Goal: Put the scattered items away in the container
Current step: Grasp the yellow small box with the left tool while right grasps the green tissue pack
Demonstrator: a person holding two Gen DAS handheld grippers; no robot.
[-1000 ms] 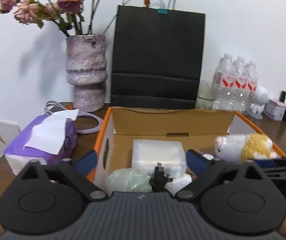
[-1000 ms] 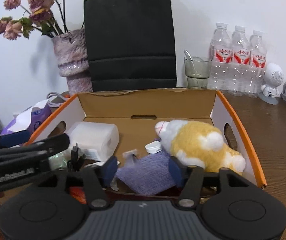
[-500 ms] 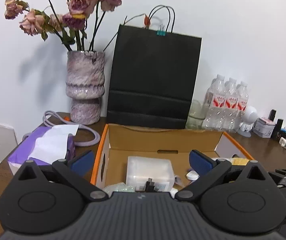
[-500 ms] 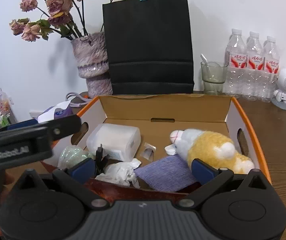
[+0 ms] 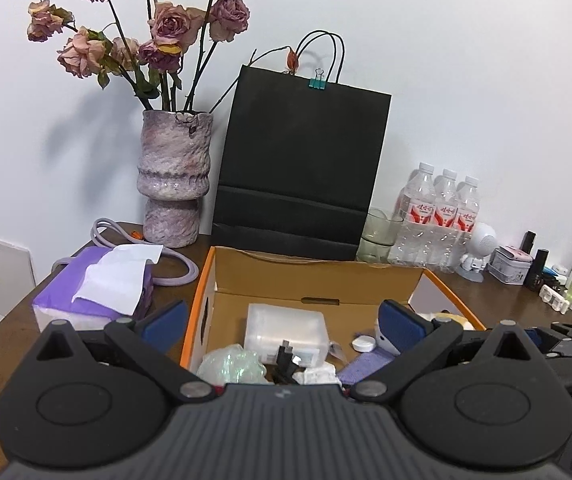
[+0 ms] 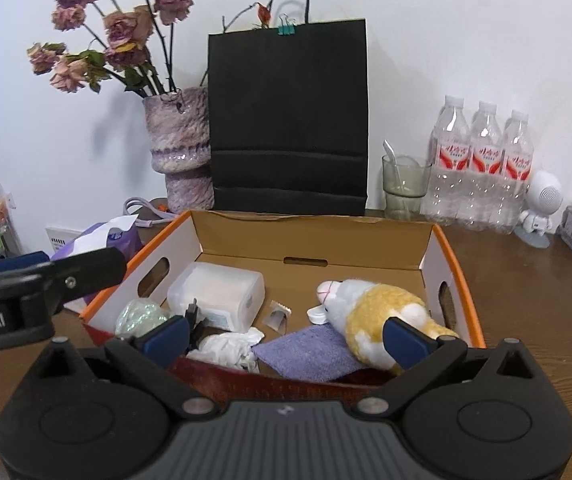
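The cardboard box (image 6: 442, 248) with an orange rim holds a yellow-and-white plush toy (image 6: 382, 306), a purple cloth (image 6: 306, 350), a white plastic case (image 6: 217, 292), crumpled tissue (image 6: 229, 348), a crinkly clear bag (image 6: 137, 314) and a white cap (image 6: 314, 314). My right gripper (image 6: 286, 338) hangs open over the box's near edge, with nothing between its fingers. My left gripper (image 5: 283, 322) is open too, above the near left part of the box (image 5: 318, 276), empty. The plush (image 5: 452, 317) is mostly hidden in the left wrist view.
A purple tissue pack (image 5: 93, 292) lies left of the box. Behind it stand a vase of dried roses (image 5: 173, 184), a black paper bag (image 5: 302, 168), a glass (image 5: 378, 236) and three water bottles (image 5: 442, 216). Small items crowd the far right of the wooden table (image 6: 534, 292).
Both grippers have risen and drawn back from the box. The right jaws went from half closed around the purple cloth to wide open; the cloth now lies free in the box.
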